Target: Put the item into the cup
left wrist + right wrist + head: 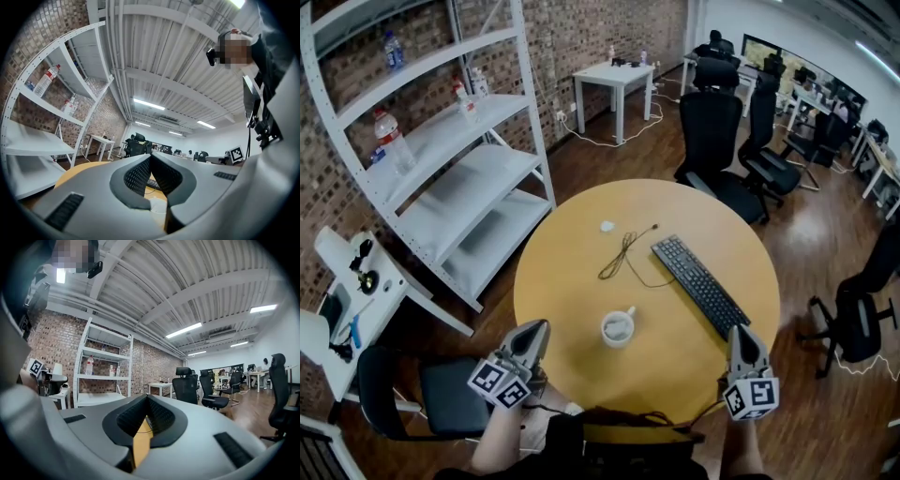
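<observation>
A white cup (618, 328) with a handle stands on the near half of the round yellow table (572, 281). Its inside looks pale, and I cannot tell whether anything lies in it. A small white item (607, 226) rests on the far side of the table. My left gripper (537, 327) hovers at the near left edge, shut and holding nothing, a short way left of the cup. In the left gripper view the jaws (150, 157) meet at the tips, with the cup (157, 206) showing below them. My right gripper (740, 330) (147, 397) is at the near right edge, shut and holding nothing.
A black keyboard (700, 284) lies at an angle on the right of the table, and a thin black cable (626, 253) is beside it. White shelving (459, 178) with bottles stands to the left. Black office chairs (712, 141) are behind the table, and one (853, 319) is to the right.
</observation>
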